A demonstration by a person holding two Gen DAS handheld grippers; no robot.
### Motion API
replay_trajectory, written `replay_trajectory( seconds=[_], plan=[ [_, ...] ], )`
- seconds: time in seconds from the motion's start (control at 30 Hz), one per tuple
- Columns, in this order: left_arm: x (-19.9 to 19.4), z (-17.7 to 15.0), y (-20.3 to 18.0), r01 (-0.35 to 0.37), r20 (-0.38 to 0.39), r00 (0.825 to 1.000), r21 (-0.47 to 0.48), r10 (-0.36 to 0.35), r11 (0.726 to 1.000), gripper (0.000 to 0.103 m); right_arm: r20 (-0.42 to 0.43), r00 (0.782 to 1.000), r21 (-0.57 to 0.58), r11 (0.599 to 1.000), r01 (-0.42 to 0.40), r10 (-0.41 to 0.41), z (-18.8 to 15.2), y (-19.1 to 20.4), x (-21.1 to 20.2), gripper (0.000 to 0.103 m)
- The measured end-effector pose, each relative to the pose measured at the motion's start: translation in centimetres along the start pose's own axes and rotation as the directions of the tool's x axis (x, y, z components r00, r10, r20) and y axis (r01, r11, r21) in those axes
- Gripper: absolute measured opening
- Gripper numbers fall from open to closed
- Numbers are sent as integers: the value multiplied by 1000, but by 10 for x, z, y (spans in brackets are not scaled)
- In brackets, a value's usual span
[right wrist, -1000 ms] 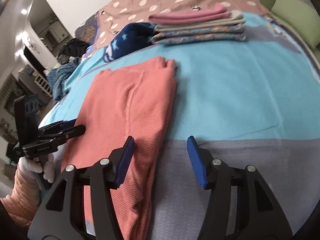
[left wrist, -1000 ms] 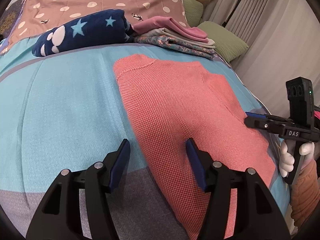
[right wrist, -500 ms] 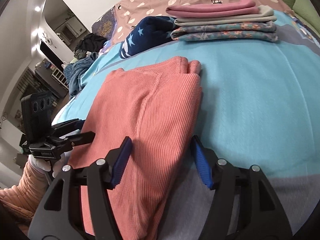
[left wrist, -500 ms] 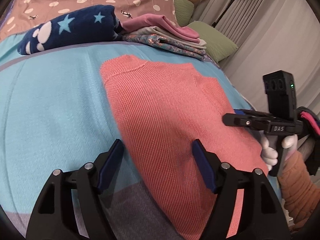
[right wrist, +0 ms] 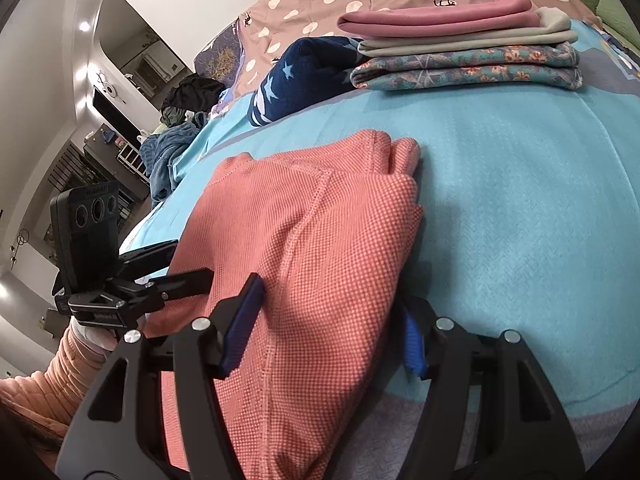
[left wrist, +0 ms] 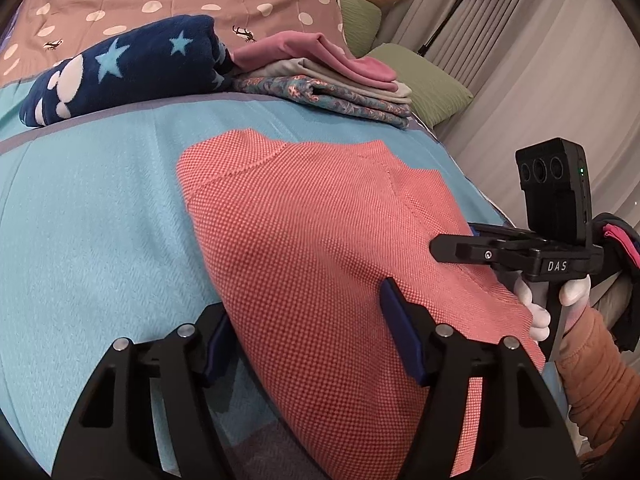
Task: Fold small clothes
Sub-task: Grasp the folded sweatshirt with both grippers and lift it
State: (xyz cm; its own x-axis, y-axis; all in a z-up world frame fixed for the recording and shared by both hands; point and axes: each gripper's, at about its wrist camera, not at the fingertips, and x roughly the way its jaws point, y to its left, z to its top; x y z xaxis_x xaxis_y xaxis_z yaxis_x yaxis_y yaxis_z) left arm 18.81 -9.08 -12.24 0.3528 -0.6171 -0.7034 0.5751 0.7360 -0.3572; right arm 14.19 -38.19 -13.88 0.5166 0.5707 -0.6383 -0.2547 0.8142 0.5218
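Observation:
A salmon knitted garment [left wrist: 320, 220] lies folded lengthwise on the turquoise bed cover [left wrist: 100, 220]. My left gripper [left wrist: 308, 340] straddles its left edge near the hem. One pad sits at the edge and the other rests on the cloth. Its jaws are closing with cloth between them, and no firm pinch shows. My right gripper [right wrist: 328, 334] stands open astride the garment's [right wrist: 312, 220] right folded edge. Each view catches the opposite tool from the side: the right gripper [left wrist: 452, 246] in a gloved hand, and the left gripper [right wrist: 192, 276].
A stack of folded clothes [left wrist: 332, 80], pink on top, lies at the far side beside a rolled navy star blanket [left wrist: 120, 68]. Green pillows [left wrist: 424, 84] lie at the right corner. Dark clothes [right wrist: 192, 96] are heaped beyond the bed's left end.
Both grippers have slid forward from the grey strip at the hem onto the garment. Each now straddles one side edge, and the right one has shifted left over the fold.

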Motion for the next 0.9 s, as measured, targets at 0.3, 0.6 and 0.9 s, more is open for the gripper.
replay_trajectory(
  seconds=[0.3, 0.6, 0.9],
  plan=[
    [-2, -3, -11, -44, 36, 998, 52, 42, 998, 48, 25, 999, -4, 1000, 29, -29, -5, 2, -2, 43],
    [-15, -10, -45, -213, 125, 973, 185, 192, 959, 30, 117, 980, -106, 979, 176, -163, -14, 37, -12, 24],
    [-74, -7, -89, -248, 241, 952, 233, 192, 940, 25, 297, 924, -167, 940, 298, -240, -29, 87, -66, 19]
  ],
)
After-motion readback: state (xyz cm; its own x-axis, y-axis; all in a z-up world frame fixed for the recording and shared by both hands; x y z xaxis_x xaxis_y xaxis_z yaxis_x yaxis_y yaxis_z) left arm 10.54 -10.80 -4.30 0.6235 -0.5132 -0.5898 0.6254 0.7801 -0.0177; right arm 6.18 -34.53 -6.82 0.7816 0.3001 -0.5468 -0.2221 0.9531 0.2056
